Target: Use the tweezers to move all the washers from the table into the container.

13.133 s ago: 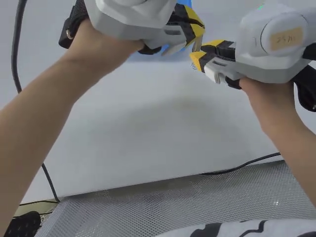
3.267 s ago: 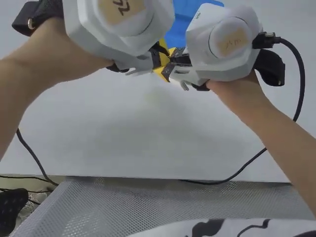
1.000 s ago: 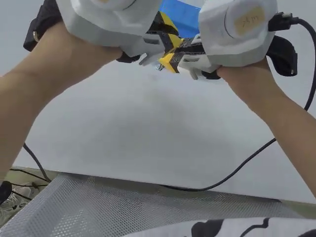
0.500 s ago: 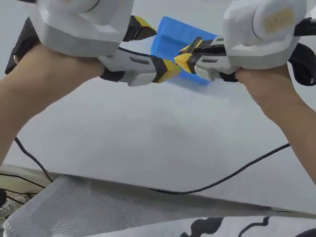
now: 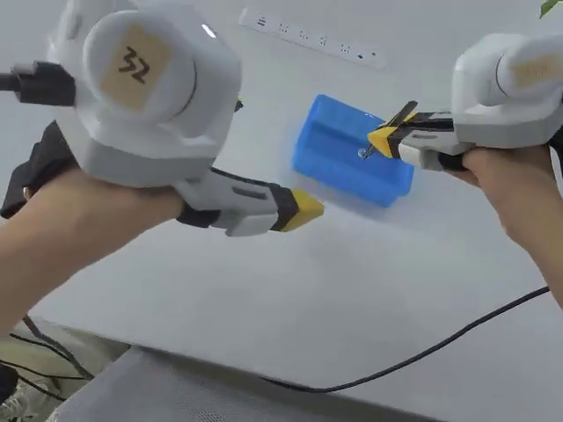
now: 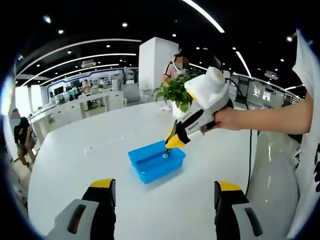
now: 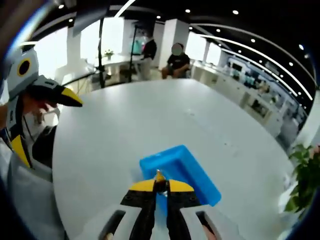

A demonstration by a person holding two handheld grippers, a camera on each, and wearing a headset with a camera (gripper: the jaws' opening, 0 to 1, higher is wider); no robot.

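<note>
My right gripper is clenched on the tweezers, its jaws pressed together around them, and in the right gripper view I can see their thin tip poking out ahead of the jaws. That tip hangs over the blue container, inside its rim and towards its right-hand end as my head view has it. A small glint sits at the tip, too small for me to call a washer. The container lies on the white table, just below and ahead of that claw. My left gripper is released, jaws wide apart with nothing between them, above the table nearer to me and well apart from the container
</note>
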